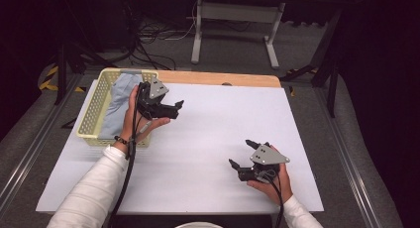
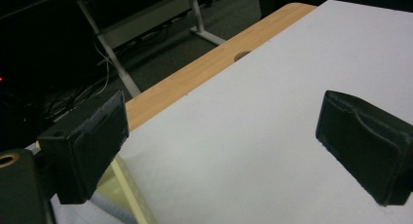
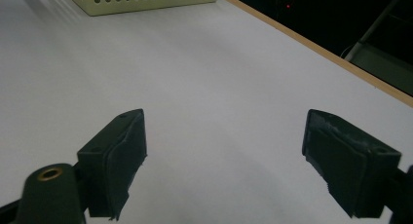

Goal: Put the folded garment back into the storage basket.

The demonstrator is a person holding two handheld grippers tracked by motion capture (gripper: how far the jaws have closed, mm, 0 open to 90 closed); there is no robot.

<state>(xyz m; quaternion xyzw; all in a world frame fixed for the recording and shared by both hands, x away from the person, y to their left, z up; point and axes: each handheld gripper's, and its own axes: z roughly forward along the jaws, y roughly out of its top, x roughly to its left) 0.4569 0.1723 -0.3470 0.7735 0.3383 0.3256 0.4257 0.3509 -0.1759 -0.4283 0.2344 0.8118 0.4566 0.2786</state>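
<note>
Item record: your left claw [image 1: 174, 107] sat just beside the right rim of the basket [image 1: 94, 109], held above the worktop [image 1: 208, 129] with its jaws pointing toward the worktop's right side. In the left gripper view that left claw [image 2: 221, 136] stood spread wide, nothing between its two black pads [image 2: 92, 136], and a strip of the basket's pale yellow rim [image 2: 129, 192] lay under the left pad. The basket, pale yellow and perforated, rested at the far left corner of the worktop and held a light blue cloth [image 1: 119, 101], folded loosely along its length; the claw was clear of the cloth, though close to it. Your right claw [image 1: 242, 153] sat near the front right of the worktop, well apart from the basket, jaws pointing toward the worktop's left and far side. In the right gripper view that right claw [image 3: 224, 156] was likewise spread wide and held nothing, with bare white surface [image 3: 195, 87] between its pads and the basket wall [image 3: 146, 0] far off at the top. A wooden edge [image 1: 223, 79] ran along the far side of the worktop. Your sleeves [image 1: 94, 188] were white. A cable [image 1: 126, 173] trailed from the left claw down past your forearm.
</note>
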